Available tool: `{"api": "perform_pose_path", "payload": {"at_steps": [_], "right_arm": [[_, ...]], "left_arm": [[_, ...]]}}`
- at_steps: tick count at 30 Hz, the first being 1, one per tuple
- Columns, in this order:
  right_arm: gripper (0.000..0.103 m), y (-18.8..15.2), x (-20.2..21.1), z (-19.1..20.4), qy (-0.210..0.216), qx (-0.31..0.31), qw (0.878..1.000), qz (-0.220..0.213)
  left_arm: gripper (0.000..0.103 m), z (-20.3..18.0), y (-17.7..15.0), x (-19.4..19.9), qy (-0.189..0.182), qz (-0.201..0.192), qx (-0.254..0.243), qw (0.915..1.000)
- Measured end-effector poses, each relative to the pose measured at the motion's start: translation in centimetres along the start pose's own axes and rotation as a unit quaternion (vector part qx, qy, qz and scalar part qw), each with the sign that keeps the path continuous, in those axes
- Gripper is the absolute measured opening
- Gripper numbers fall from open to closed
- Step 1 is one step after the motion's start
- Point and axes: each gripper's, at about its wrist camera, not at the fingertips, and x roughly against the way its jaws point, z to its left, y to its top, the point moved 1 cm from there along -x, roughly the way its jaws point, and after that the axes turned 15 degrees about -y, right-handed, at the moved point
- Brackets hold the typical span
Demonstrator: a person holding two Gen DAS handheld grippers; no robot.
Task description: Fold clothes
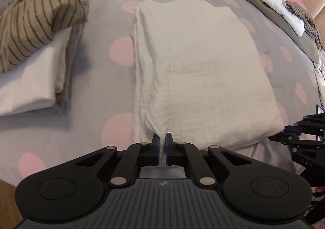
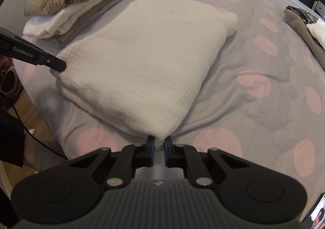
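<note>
Nearest the left-wrist camera, the left gripper [image 1: 162, 143] is seen pinched almost closed on a thin ridge of the near edge of the folded cream crinkled-cotton cloth [image 1: 195, 66], close to that edge's left corner. In the right-wrist view, the right gripper [image 2: 159, 145] is held narrow around the near right corner of the same cloth [image 2: 146, 62], with cloth bulging between the blue pads; whether it is fully clamped cannot be told for certain.

The cloth is laid as a thick rectangle on the grey bedspread with pink dots [image 1: 97, 79], its long axis running straight away from both claws. Both near corners are thus taken, one by each gripper, and neither is nearer than the other. The coming move is judged to be a lift of the near edge toward the far edge, along that axis.

Bare bedspread is left beyond the far edge and to the right. To the left, well apart, a stack of folded white and beige linens [image 1: 36, 79] is topped by a crumpled olive striped garment [image 1: 36, 24]. Far right, a heap of unfolded mixed clothes [image 1: 280, 5] is lying. The bed's near edge is just under the grippers, so little room is left for pulling back.
</note>
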Motion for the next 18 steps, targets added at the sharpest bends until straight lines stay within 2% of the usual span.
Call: {"api": "perform_pose_path", "payload": {"at_steps": [5,10,14,16,17,18], "right_arm": [[0.009,0.3,0.9,0.2,0.001,0.031,0.999,0.008],[0.009,-0.3,-0.8,1.0,-0.009,0.053,0.998,0.027],[0.01,-0.2,-1.8,0.7,-0.003,0.048,0.998,0.039],[0.014,0.0,-1.8,0.2,0.008,0.041,0.998,0.046],[0.02,0.2,-1.6,-0.2,0.014,0.037,0.998,0.05],[0.034,0.4,-1.3,-0.6,0.023,0.03,0.998,0.053]], "left_arm": [[0.002,1.1,-0.3,1.1,-0.01,0.011,0.023,0.9996],[0.002,1.4,-0.8,-1.4,0.0,0.05,0.019,0.9986],[0.003,1.8,-0.9,-2.3,0.01,0.058,0.019,0.9981],[0.004,2.0,-0.7,-2.1,0.004,0.055,0.025,0.9982],[0.006,1.9,-0.7,-1.7,0.001,0.051,0.026,0.9984],[0.009,1.9,-0.6,-1.3,-0.002,0.046,0.025,0.9986]]}}
